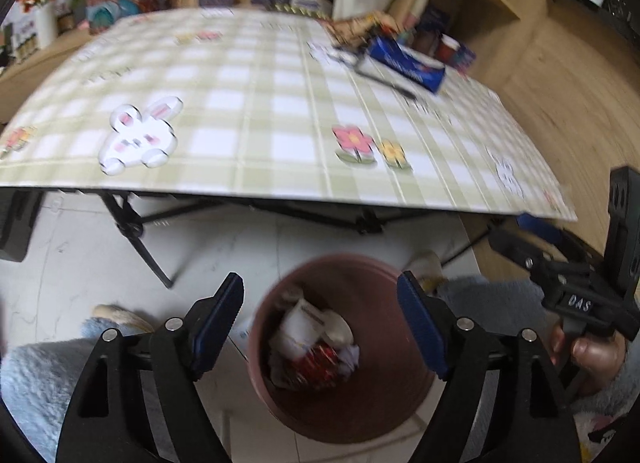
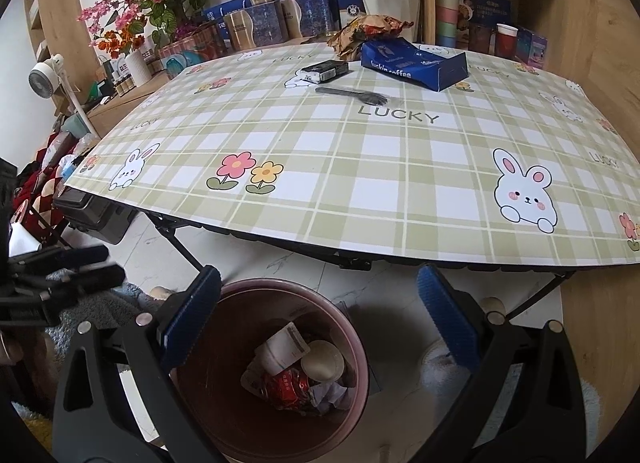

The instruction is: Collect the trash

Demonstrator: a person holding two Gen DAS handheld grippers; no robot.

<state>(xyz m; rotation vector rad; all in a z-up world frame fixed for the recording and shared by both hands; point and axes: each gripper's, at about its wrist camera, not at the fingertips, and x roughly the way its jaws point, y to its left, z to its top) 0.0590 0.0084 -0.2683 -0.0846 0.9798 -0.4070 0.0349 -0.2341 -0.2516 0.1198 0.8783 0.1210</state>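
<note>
Both your left gripper (image 1: pixel 320 303) and right gripper (image 2: pixel 320 295) hang wide and empty over the bin (image 2: pixel 356 327). Remaining trash lies ahead across the tabletop (image 2: pixel 320 167), toward its far right: the blue box (image 2: pixel 412 65), its long axis running left-right, sits nearer your right gripper.

Soft, even daylight filled both views, bright enough to show colours plainly, with no harsh glare. The left wrist view was smeared by motion blur: the checked tablecloth (image 1: pixel 280 103) and the far shelves lost their edges, and the trash in the bin (image 1: pixel 340 347) was indistinct. The right wrist view was sharp, the tablecloth (image 2: pixel 360 151) print readable. A soft shadow lay on the pale floor (image 2: pixel 288 263) beneath the table. Both pictures bowed strongly outward, with dark vignetted corners and curved table edges.
</note>
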